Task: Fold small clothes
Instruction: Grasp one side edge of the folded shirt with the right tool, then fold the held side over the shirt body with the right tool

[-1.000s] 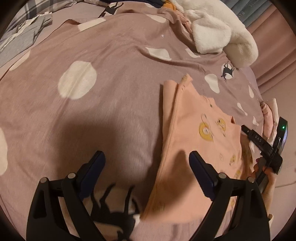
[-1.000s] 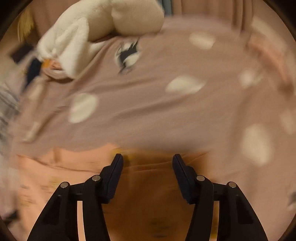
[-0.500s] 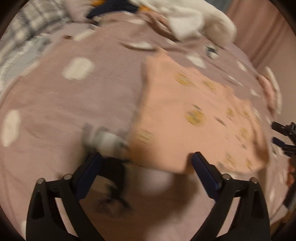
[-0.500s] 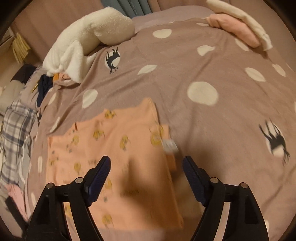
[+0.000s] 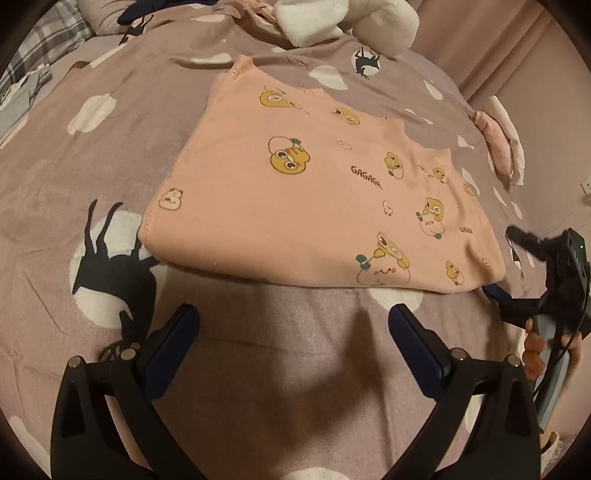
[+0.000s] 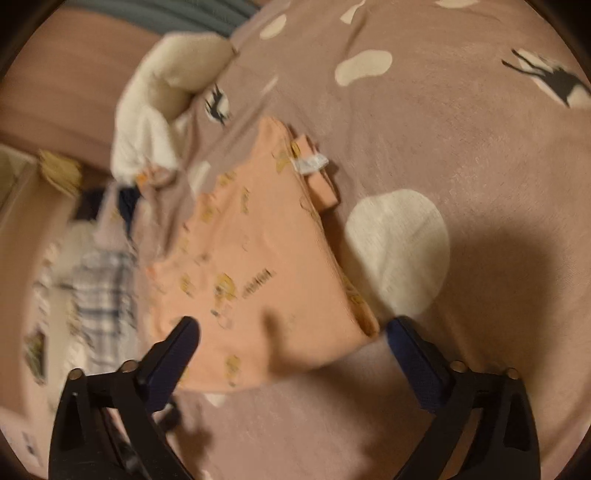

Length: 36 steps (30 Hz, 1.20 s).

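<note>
Shirt [image 5: 314,199], peach with cartoon duck prints and "GAGAGA" lettering, lay folded flat on the mauve bedspread [image 5: 110,177] with white blobs and black animal silhouettes. Its near folded edge ran across the left wrist view just beyond the fingertips; the stitched hem sat on the left side, partly over a black animal print. Left gripper [image 5: 293,325] hovered low above the bedspread, pointing toward the shirt, jaws spread wide and holding nothing; both blue-padded fingers [image 5: 173,343] stood clear of the cloth, with bare bedspread and shadow between them. Right gripper [image 6: 291,332] also gaped wide and empty, angled down over the shirt's near corner; in its own blurred view [image 6: 255,273] the left finger overlapped the peach cloth and the right finger sat just off the corner, over the bedspread [image 6: 461,147]. Whether either finger touched the fabric could not be told. A white label [image 6: 310,164] showed at the shirt's far edge. In the left wrist view the right gripper [image 5: 517,295] appeared at the right margin, beside the shirt's near right corner, gripped from below by the person's right hand [image 5: 535,350], fingers curled round the handle. White fleece blanket [image 5: 332,18] lay heaped at the far end of the bed, plaid cloth [image 5: 44,40] at far left, and a small folded pink and white stack [image 5: 502,144] near the right edge.
</note>
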### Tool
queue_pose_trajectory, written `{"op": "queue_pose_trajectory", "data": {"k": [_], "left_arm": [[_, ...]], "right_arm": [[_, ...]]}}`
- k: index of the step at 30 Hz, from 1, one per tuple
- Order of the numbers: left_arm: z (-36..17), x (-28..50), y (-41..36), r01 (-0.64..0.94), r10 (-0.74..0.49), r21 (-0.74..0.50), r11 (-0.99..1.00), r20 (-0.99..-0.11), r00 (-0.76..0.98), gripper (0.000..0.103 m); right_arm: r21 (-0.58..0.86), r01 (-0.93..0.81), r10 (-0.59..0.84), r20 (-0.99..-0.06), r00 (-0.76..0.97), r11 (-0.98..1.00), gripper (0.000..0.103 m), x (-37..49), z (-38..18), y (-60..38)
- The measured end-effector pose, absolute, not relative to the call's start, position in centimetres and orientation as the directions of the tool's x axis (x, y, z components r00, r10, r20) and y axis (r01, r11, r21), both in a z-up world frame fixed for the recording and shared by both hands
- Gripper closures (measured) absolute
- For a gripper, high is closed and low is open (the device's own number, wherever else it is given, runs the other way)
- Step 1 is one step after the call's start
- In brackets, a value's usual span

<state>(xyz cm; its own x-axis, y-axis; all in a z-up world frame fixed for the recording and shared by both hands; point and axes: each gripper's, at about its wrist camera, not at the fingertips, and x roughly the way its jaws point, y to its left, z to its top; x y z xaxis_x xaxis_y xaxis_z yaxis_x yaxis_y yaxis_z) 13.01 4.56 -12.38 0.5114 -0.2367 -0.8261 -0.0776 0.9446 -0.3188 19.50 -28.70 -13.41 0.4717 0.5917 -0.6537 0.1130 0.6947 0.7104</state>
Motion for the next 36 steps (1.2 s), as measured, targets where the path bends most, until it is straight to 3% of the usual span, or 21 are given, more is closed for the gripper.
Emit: {"op": "queue_pose_trajectory", "data": {"k": [6,16,18,20,24,25,36], "left_arm": [[-12.8,13.4,4.9,-0.075,-0.221,-0.299,0.951,-0.831,0.51,0.0],[-13.0,13.6,5.0,-0.075,-0.21,-0.289,0.954,-0.828,0.52,0.0],[-12.9,13.6,5.6,-0.085,-0.23,-0.319,0.944,-0.821,0.523,0.0],[-12.8,13.7,6.4,-0.107,-0.247,-0.352,0.93,-0.813,0.527,0.0],[-12.7,13.7,7.7,-0.158,-0.28,-0.42,0.894,-0.797,0.535,0.0],[-12.6,13.6,8.0,-0.166,-0.288,-0.433,0.886,-0.794,0.536,0.0],[-12.7,13.0,9.8,-0.179,-0.341,-0.501,0.847,-0.77,0.54,0.0]], "right_arm": [[0.769,0.126,0.617,-0.589,0.522,0.627,0.0,21.2,-13.8,-27.7],[0.718,0.08,0.571,-0.611,0.548,0.692,0.002,23.0,-13.9,-25.0],[0.701,0.1,0.543,-0.627,0.559,0.706,0.014,23.2,-14.0,-25.1],[0.661,0.136,0.495,-0.667,0.558,0.738,0.042,23.1,-14.1,-25.3],[0.607,0.159,0.446,-0.713,0.541,0.779,0.073,23.5,-14.4,-25.3],[0.611,0.159,0.452,-0.714,0.534,0.776,0.085,23.5,-14.5,-25.4],[0.593,0.094,0.462,-0.707,0.535,0.8,0.089,23.5,-12.1,-24.0]]}}
